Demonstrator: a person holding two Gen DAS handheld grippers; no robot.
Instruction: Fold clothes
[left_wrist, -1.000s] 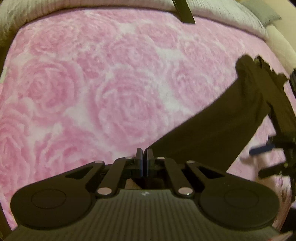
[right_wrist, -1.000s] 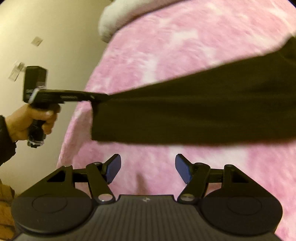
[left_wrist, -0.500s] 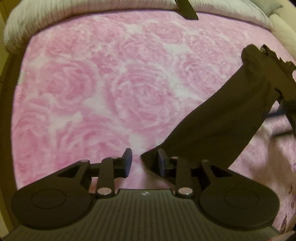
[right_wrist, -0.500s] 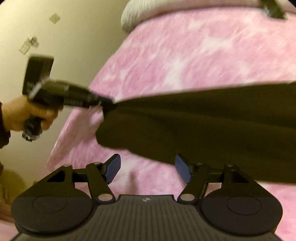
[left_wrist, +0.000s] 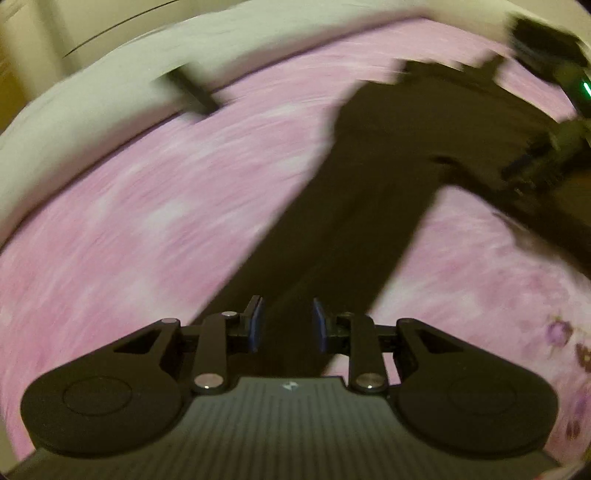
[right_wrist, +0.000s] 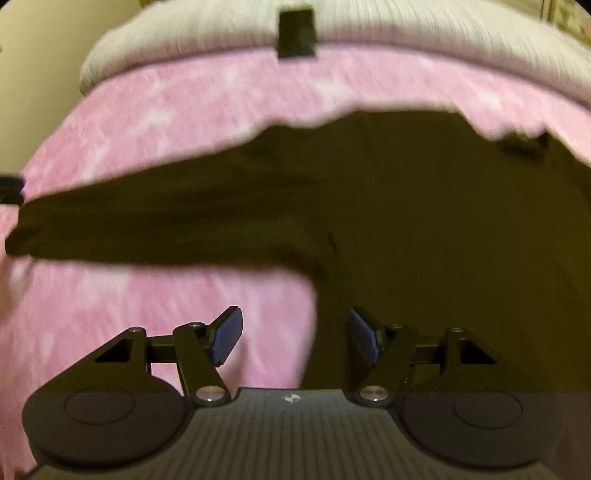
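Note:
A black long-sleeved garment (right_wrist: 424, 229) lies spread on the pink rose-patterned blanket (right_wrist: 184, 118), one sleeve (right_wrist: 110, 229) stretched out to the left. My left gripper (left_wrist: 286, 325) is open just above that sleeve (left_wrist: 354, 206); the fabric runs under the gap between its blue pads (left_wrist: 255, 325) without being pinched. Open as well, my right gripper (right_wrist: 295, 338) hovers over the garment's edge near the armpit and holds nothing. Both views are motion-blurred. The right gripper's body (left_wrist: 554, 66) shows blurred at the upper right of the left wrist view.
A pale ribbed cover (right_wrist: 406, 40) borders the blanket's far side, with a short black strap (right_wrist: 296, 33) lying across it, also visible as a strap (left_wrist: 194, 92) in the left wrist view. A beige wall (right_wrist: 37, 74) stands to the left of the bed.
My left gripper went from shut on the sleeve end to open and let it go. The sleeve dropped from taut in the air onto the blanket. Both cameras swung toward the bed's far edge.

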